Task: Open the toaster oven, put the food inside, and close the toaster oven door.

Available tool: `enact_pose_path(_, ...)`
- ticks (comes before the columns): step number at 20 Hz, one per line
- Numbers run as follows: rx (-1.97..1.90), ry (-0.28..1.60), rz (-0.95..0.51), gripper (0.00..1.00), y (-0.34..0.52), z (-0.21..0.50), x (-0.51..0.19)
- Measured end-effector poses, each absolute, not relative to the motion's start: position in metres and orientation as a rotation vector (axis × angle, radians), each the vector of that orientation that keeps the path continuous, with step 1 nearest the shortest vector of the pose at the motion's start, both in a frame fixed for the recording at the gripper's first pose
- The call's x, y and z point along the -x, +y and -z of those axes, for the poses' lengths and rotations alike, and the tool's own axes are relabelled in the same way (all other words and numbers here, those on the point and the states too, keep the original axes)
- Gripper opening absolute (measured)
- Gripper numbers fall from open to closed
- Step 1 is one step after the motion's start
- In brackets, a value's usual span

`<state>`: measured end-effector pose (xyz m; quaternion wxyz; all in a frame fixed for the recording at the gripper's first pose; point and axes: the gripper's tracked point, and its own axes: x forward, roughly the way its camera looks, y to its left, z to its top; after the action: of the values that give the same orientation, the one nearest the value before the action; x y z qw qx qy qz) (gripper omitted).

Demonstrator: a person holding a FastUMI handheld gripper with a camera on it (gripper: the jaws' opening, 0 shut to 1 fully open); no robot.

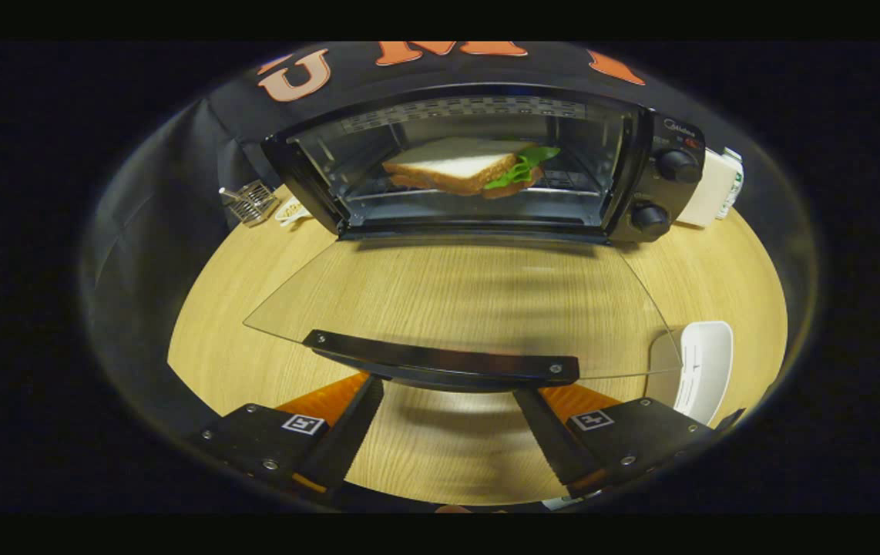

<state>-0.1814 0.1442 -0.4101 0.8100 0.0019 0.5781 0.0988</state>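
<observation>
"Where is the sandwich (pixel 465 168)?"

"It sits on the rack inside the toaster oven (pixel 486 166). The glass door (pixel 455 308) hangs open and flat, out over the wooden table (pixel 440 455)."

"And your claw (pixel 446 401)?"

"My two fingers are spread apart, holding nothing. Their tips sit just under the door's black handle (pixel 440 361)."

"So you only need to shut it?"

"I think so. But it could go wrong. If I push up on just one finger, the handle may slip off and the door could drop back down with a bang."

"Anything else?"

"If I shove too hard, the whole oven may slide back toward the white box (pixel 710 189) beside it."
</observation>
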Motion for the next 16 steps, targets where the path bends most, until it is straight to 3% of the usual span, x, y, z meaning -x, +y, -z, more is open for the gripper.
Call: enact_pose_path(16,-0.046,0.947,-0.109,1.0,0.138,0.332,0.044)
